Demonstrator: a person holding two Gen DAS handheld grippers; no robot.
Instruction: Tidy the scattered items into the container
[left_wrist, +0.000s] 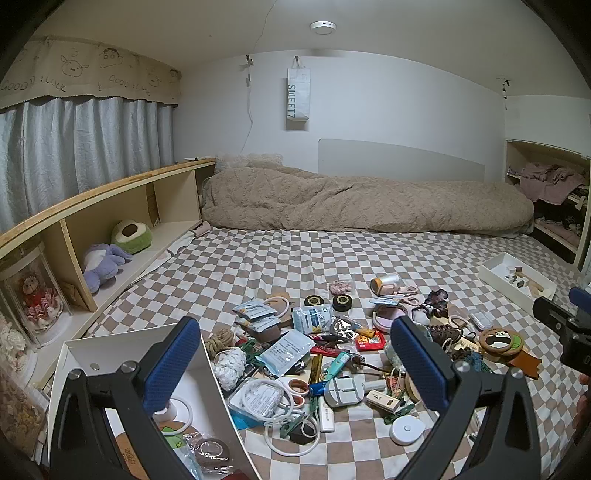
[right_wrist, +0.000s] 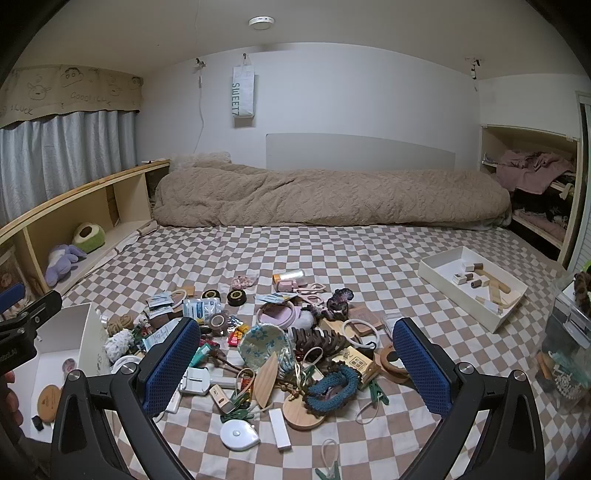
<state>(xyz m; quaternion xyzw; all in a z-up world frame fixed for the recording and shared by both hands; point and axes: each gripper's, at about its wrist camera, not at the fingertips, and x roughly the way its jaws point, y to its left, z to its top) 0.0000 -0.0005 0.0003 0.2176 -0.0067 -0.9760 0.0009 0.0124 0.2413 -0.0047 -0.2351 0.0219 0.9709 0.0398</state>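
A pile of small scattered items (left_wrist: 332, 354) lies on the checked bedsheet; it also shows in the right wrist view (right_wrist: 280, 339). A white box (left_wrist: 110, 354) stands at the left of the pile with a few items in it, seen too in the right wrist view (right_wrist: 70, 332). My left gripper (left_wrist: 295, 365) is open and empty, its left finger over the box edge, its right over the pile. My right gripper (right_wrist: 291, 365) is open and empty above the pile's near side. A teal crocheted band (right_wrist: 332, 387) and a wooden disc (right_wrist: 303, 410) lie between its fingers.
A second white tray (right_wrist: 439, 273) with wooden blocks sits at the right on the bed, also in the left wrist view (left_wrist: 495, 266). A rolled beige duvet (right_wrist: 325, 199) lies along the far side. A wooden shelf (left_wrist: 110, 210) with plush toys runs at left. A clear organizer (right_wrist: 565, 332) stands at right.
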